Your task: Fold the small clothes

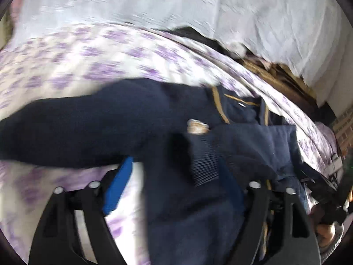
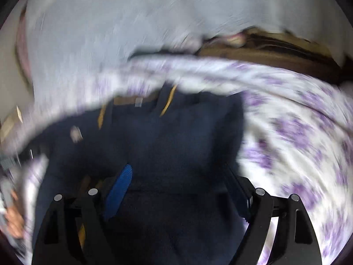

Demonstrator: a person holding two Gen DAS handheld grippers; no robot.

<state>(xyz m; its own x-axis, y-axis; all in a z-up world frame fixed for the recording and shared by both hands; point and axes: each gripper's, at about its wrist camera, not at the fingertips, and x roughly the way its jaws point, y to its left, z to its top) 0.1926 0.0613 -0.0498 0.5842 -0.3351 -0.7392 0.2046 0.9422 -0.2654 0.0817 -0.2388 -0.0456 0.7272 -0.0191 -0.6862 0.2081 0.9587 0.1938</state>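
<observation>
A navy knitted sweater (image 1: 110, 123) with tan trim and a small badge lies on a white sheet with purple flowers (image 1: 66, 61). One sleeve stretches to the left, and a ribbed cuff (image 1: 205, 161) lies folded across the body. My left gripper (image 1: 174, 187) stands open over the sweater's lower part, blue pads wide apart, cloth between them but not pinched. In the right wrist view the same sweater (image 2: 176, 137) fills the middle. My right gripper (image 2: 178, 190) is also open above its body, and its pads are not pressing on the cloth. Both views are blurred.
A pale grey cloth (image 1: 154, 4) hangs behind the bed. Brown wooden clutter (image 1: 278, 75) shows past the sheet's far edge. The other gripper (image 1: 324, 190) and a hand (image 1: 326, 231) sit at the left wrist view's right edge. A hand (image 2: 13, 218) is at the right wrist view's left edge.
</observation>
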